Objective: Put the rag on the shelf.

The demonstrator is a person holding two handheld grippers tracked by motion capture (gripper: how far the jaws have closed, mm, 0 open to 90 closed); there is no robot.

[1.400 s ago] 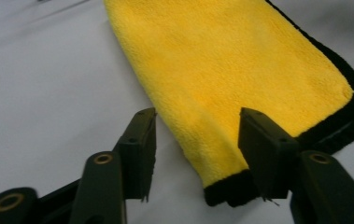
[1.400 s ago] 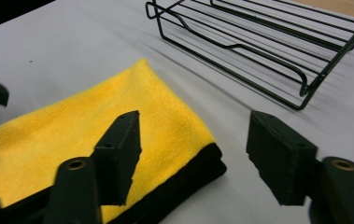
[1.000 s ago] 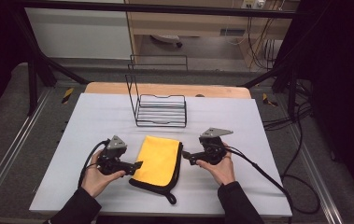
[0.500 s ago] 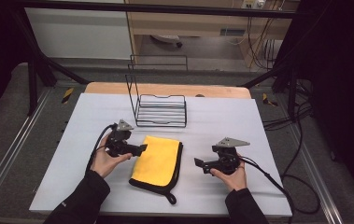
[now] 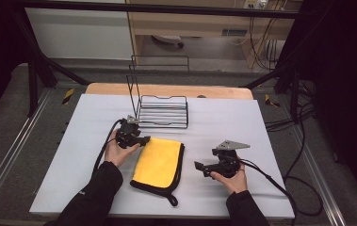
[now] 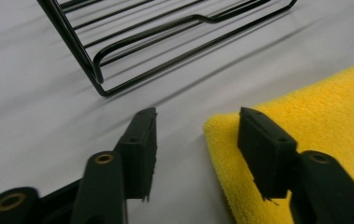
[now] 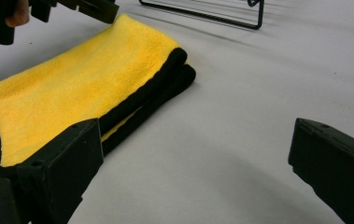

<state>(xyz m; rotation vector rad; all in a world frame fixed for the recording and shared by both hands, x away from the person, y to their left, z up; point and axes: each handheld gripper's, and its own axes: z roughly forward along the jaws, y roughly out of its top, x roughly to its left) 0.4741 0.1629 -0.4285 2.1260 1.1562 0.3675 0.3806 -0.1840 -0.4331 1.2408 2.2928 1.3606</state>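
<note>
Left gripper view has the left tool (image 6: 195, 135), jaws just closing, half-open astride the yellow cloth's (image 6: 315, 112) corner, nothing gripped.

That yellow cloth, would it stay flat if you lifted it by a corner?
Probably not: the yellow cloth looks like soft, fluffy fabric folded in layers, so it would likely droop and unfold. It seems light, and pushed, it should bunch rather than slide.
</note>
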